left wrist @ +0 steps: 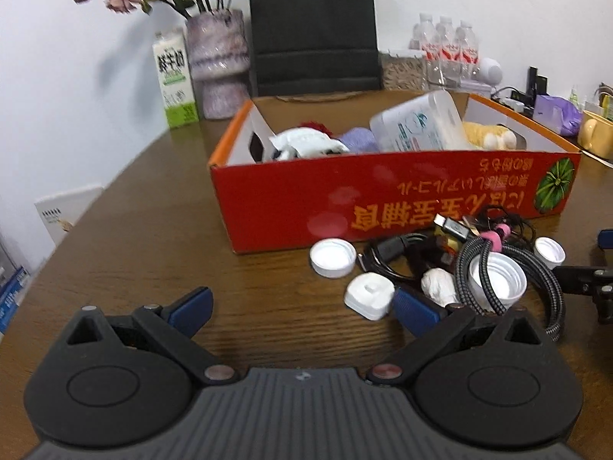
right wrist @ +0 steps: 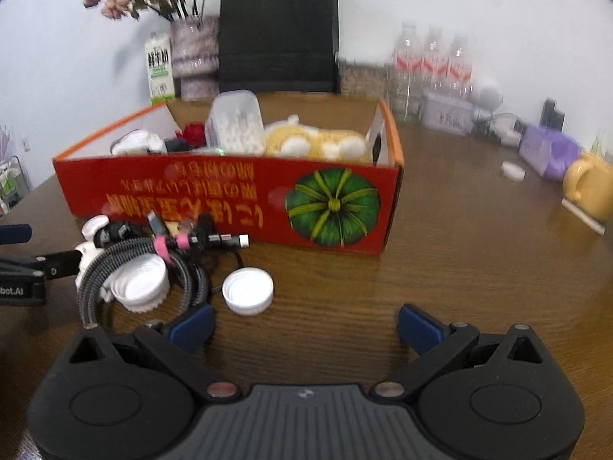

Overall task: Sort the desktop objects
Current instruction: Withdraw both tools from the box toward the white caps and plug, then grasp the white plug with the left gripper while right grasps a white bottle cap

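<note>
A: In the left wrist view, what was to be seen?

B: The left gripper (left wrist: 302, 306) was held low over the brown wooden surface (left wrist: 134, 230), its blue-padded fingers (left wrist: 191, 304) spread wide with nothing between them. A small white plastic plug-shaped piece (left wrist: 369, 295) lay just beside the right-hand finger. Beyond it a tangle of black and braided grey cables (left wrist: 475, 264) was heaped against the front wall of the red cardboard box printed with a green pumpkin (left wrist: 291, 191). White plastic bottle caps were scattered through the heap, one of them a wide white cap (left wrist: 332, 258) near the box wall.

A: And the box itself?

B: A clear plastic tub, a yellow plush toy and white cloth items were already held in it.

A: And in the right wrist view?

B: The right gripper (right wrist: 304, 327) was likewise kept wide and empty above bare wood. A round white lid (right wrist: 248, 290) lay just ahead of its left-hand finger, touching a cable loop. A lone small white cap (right wrist: 512, 171) sat well apart near a yellow ceramic mug (right wrist: 588, 188).

A: What could be judged to go wrong?

B: A cap resting inside a cable coil could be dragged along if the coil were lifted, and spilled. A cable gripped by a single strand could be expected to trail and sweep caps off the surface. The blur in this view suggested motion, so a hurried closing could be misjudged.
</note>
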`<state>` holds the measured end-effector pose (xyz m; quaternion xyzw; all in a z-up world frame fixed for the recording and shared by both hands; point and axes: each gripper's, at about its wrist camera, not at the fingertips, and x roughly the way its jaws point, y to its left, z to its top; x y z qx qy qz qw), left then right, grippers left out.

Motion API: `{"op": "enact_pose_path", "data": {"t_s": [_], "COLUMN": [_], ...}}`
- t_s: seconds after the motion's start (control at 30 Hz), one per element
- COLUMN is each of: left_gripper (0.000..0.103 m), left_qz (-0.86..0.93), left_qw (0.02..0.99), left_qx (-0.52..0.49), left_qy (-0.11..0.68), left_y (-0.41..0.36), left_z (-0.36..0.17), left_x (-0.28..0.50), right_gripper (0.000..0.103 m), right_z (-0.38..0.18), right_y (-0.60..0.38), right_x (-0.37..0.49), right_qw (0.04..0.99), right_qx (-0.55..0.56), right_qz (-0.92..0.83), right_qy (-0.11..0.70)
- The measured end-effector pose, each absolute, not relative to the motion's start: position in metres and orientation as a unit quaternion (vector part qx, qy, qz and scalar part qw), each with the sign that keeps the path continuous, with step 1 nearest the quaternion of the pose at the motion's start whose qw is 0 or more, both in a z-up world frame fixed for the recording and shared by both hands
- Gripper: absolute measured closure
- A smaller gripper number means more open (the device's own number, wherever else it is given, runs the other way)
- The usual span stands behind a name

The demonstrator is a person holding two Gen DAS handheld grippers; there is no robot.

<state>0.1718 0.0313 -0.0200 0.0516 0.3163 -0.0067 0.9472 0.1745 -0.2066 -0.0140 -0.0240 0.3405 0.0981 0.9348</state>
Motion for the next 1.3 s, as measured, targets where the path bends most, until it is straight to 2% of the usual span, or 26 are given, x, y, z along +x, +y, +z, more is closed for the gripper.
{"op": "enact_pose_path", "data": {"t_s": [0.23, 0.53, 0.6, 0.73, 0.77, 0.8, 0.83, 0.9, 0.97, 1.3], "left_gripper": [0.003, 0.024, 0.031, 0.055, 0.064, 0.068, 0.073, 0.075, 0.075, 0.074], "left_qz": [-0.015, -0.037, -0.042, -0.059, -0.065, -0.068, -0.072, -0.074, -0.073, -0.072], "left_qw": [0.942, 0.945, 0.945, 0.947, 0.947, 0.947, 0.947, 0.947, 0.947, 0.947], "left_qx": [0.025, 0.022, 0.024, 0.026, 0.027, 0.029, 0.031, 0.034, 0.033, 0.033], "left_qy": [0.334, 0.325, 0.322, 0.316, 0.314, 0.313, 0.312, 0.311, 0.312, 0.312], "left_y": [0.036, 0.030, 0.029, 0.025, 0.024, 0.022, 0.021, 0.018, 0.018, 0.018], "left_z": [-0.023, -0.021, -0.020, -0.019, -0.019, -0.019, -0.019, -0.019, -0.019, -0.019], "left_x": [0.181, 0.182, 0.181, 0.178, 0.177, 0.176, 0.176, 0.175, 0.175, 0.175], "right_gripper": [0.000, 0.000, 0.010, 0.028, 0.037, 0.048, 0.053, 0.071, 0.075, 0.076], "right_z": [-0.014, -0.013, -0.012, -0.009, -0.008, -0.007, -0.007, -0.006, -0.006, -0.006], "right_y": [-0.205, -0.201, -0.199, -0.195, -0.194, -0.194, -0.193, -0.192, -0.192, -0.192], "right_x": [0.174, 0.178, 0.178, 0.176, 0.174, 0.174, 0.173, 0.172, 0.170, 0.168], "right_qw": [0.935, 0.934, 0.935, 0.936, 0.937, 0.937, 0.938, 0.937, 0.936, 0.935], "right_qx": [-0.025, -0.026, -0.028, -0.032, -0.033, -0.034, -0.034, -0.034, -0.030, -0.027], "right_qz": [0.100, 0.104, 0.112, 0.129, 0.133, 0.136, 0.140, 0.149, 0.160, 0.164], "right_qy": [0.340, 0.340, 0.335, 0.325, 0.322, 0.319, 0.317, 0.314, 0.313, 0.312]}}
